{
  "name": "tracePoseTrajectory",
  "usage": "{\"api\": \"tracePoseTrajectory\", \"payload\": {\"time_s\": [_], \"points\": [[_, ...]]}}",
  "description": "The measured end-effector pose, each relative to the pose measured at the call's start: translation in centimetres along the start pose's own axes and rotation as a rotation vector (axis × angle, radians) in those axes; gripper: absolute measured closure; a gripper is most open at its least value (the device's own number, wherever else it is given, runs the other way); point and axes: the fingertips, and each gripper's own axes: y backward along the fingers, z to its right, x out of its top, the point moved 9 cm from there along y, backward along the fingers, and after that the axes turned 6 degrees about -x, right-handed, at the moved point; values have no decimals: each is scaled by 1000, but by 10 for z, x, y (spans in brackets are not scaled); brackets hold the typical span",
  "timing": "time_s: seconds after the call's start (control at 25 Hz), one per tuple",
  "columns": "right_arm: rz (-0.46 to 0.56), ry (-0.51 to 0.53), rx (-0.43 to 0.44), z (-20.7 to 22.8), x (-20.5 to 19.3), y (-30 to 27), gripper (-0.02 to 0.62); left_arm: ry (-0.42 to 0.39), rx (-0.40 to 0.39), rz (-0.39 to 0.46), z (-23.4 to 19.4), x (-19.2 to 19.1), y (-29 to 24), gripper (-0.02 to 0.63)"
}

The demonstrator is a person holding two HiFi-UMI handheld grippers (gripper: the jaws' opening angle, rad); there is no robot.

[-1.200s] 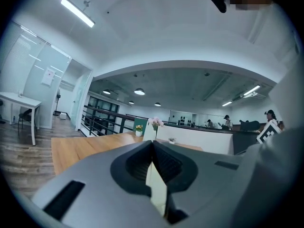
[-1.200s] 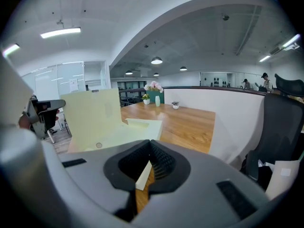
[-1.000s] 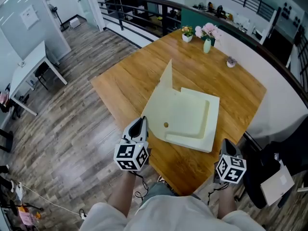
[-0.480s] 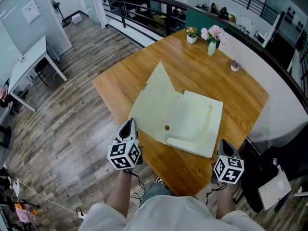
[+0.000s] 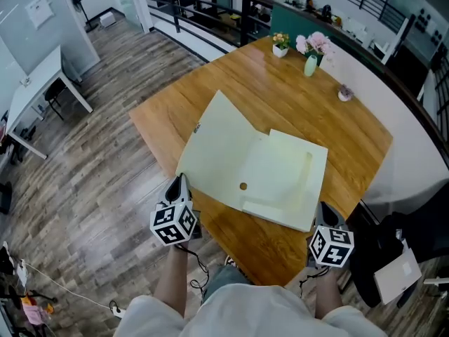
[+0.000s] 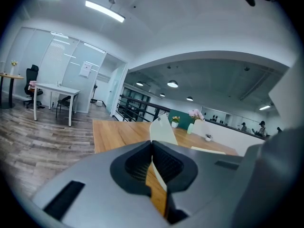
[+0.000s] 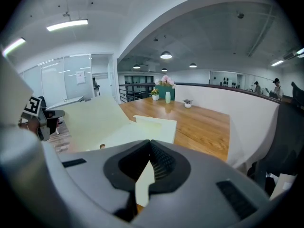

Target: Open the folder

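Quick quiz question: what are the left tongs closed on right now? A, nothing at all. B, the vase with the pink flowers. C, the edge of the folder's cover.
C: in the left gripper view the left tongs are shut on a thin pale sheet, which is the edge of the folder cover swung out to the left.

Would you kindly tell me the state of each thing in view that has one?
Folder: open, cover tilted out to the left.
Left tongs: shut on the cover's edge.
Right tongs: shut on the folder's near corner.
Green vase: upright.
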Motion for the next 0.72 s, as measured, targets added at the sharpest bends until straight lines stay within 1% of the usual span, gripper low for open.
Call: {"api": "tracePoseTrajectory", "payload": {"time_s": [0.72], "points": [[-40,24,10,-19,0,-19,594,53,80,-57,-41,-25,-19,598]]}}
